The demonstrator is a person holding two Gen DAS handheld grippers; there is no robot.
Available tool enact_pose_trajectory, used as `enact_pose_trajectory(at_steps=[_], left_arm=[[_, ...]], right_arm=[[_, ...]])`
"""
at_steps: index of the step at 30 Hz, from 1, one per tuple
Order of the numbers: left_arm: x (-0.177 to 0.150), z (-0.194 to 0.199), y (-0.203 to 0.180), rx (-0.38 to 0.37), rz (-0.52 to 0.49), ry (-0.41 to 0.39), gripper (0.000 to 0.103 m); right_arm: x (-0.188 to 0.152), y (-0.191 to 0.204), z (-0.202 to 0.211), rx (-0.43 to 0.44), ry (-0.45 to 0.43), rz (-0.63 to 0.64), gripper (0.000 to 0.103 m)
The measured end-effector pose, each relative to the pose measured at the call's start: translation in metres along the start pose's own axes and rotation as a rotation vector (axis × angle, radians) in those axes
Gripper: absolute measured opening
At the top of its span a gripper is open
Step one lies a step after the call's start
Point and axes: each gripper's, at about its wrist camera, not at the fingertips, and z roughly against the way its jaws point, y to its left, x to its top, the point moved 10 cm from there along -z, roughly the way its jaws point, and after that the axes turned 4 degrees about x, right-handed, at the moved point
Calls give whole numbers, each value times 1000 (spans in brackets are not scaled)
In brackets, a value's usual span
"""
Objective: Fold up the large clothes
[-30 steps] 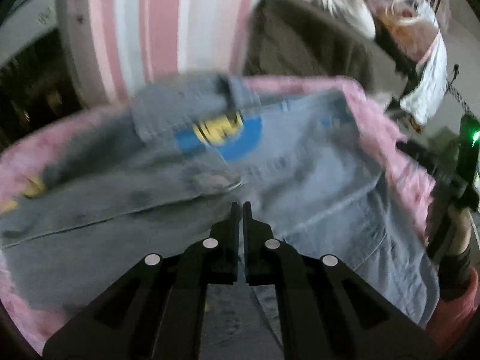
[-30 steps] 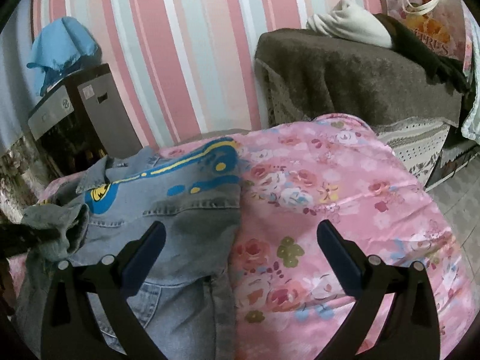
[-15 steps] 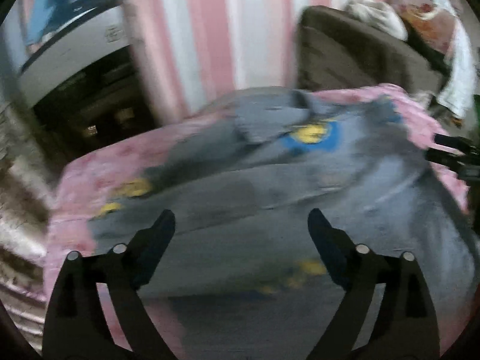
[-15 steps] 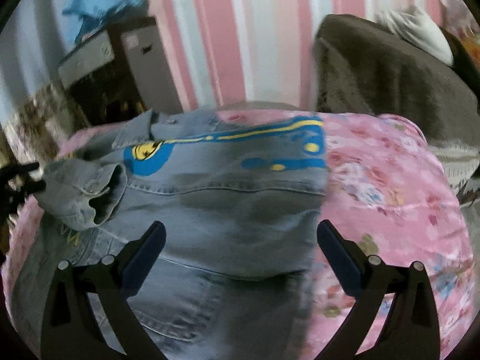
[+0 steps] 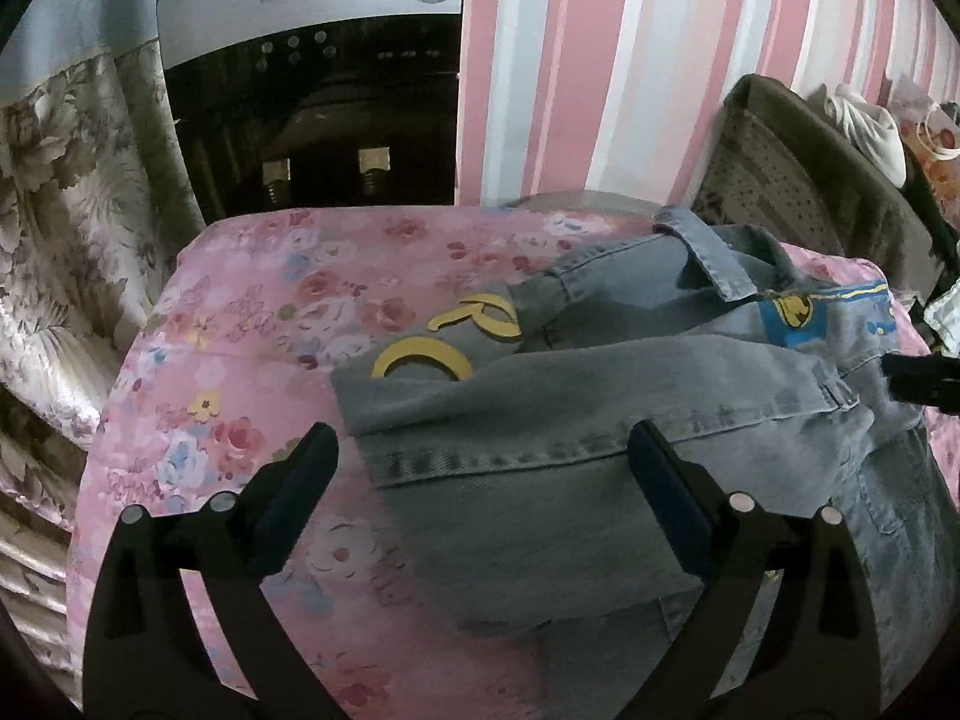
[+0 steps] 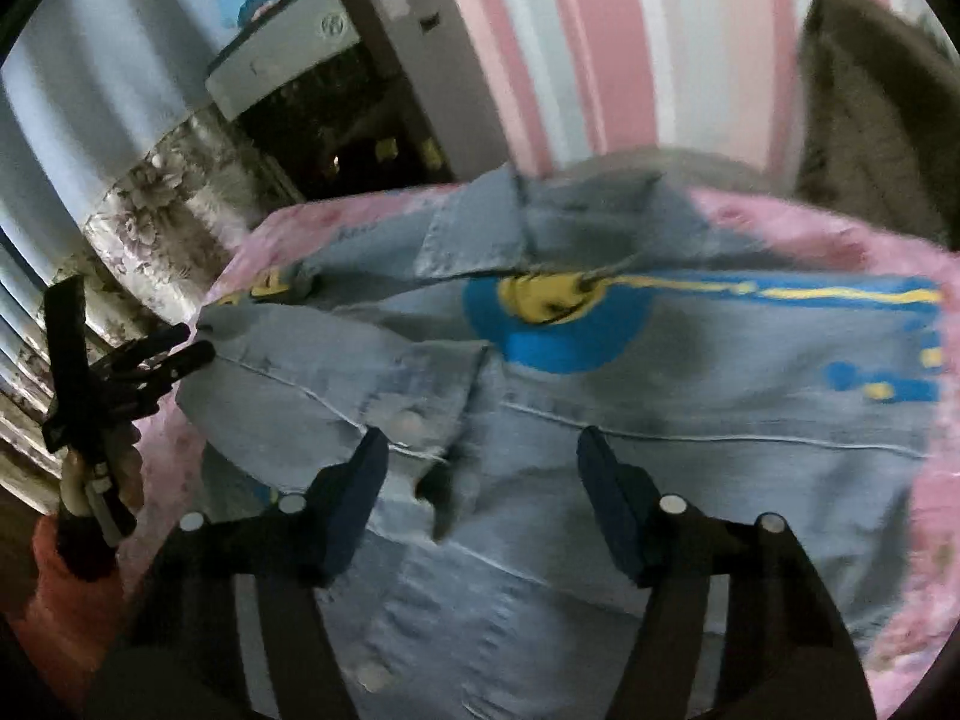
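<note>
A lived-in room of a home, used for laundry.

Ahead of the tool lay a bed [image 5: 252,324] under a pink floral sheet, with a denim jacket [image 5: 630,420] spread on it. Beyond it rose a wall [image 5: 600,60] papered in pink, white and grey stripes. Far left of the tool stood a silver-topped appliance [image 5: 312,12] beside a floral curtain [image 5: 66,210]; far right, a brown-draped chair [image 5: 810,180] was piled with clothes [image 5: 870,132] and a gift bag [image 5: 942,144].
</note>
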Motion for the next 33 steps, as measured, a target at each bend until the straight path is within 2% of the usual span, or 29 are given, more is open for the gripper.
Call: enact_pose_trajectory(at_steps=[2, 4, 6, 7, 9, 10, 15, 18, 21, 23, 25, 27, 29, 31, 33], left_arm=[[1, 4, 2, 0, 3, -9, 96], [3, 8, 3, 8, 5, -21, 96], [4, 11, 5, 11, 12, -27, 97], [6, 11, 6, 12, 19, -28, 97], [9, 15, 10, 13, 40, -34, 97], [11, 16, 11, 11, 50, -38, 97], [25, 29, 19, -6, 112, -73, 99], [32, 32, 21, -37, 147, -85, 100], [33, 28, 22, -38, 160, -78, 100], [30, 24, 22, -36, 160, -61, 100], [23, 19, 22, -26, 140, -41, 100], [18, 15, 24, -1, 114, -29, 100], [16, 12, 25, 11, 103, -25, 100], [15, 10, 25, 8, 105, -22, 100], [17, 6, 21, -6, 107, -16, 100]], right_arm=[[-3, 4, -14, 34, 24, -26, 65], [-4, 14, -26, 85, 36, -36, 46], [-5, 22, -32, 114, 39, -28, 31], [-4, 22, -32, 111, 29, -16, 26], [-2, 28, -28, 100, -3, 32, 22], [0, 29, -23, 81, -22, 59, 4], [33, 9, 44, 17, -205, 56, 2], [38, -9, 66, 62, -201, 10, 2], [34, -31, 64, -102, -202, 49, 2], [32, -53, 67, -178, -204, 28, 2], [33, -81, 79, -288, -221, 17, 2], [35, -103, 104, -379, -256, 17, 2], [35, -112, 130, -412, -298, 11, 2], [34, -125, 161, -481, -357, -7, 0], [31, -137, 178, -576, -378, -7, 0]])
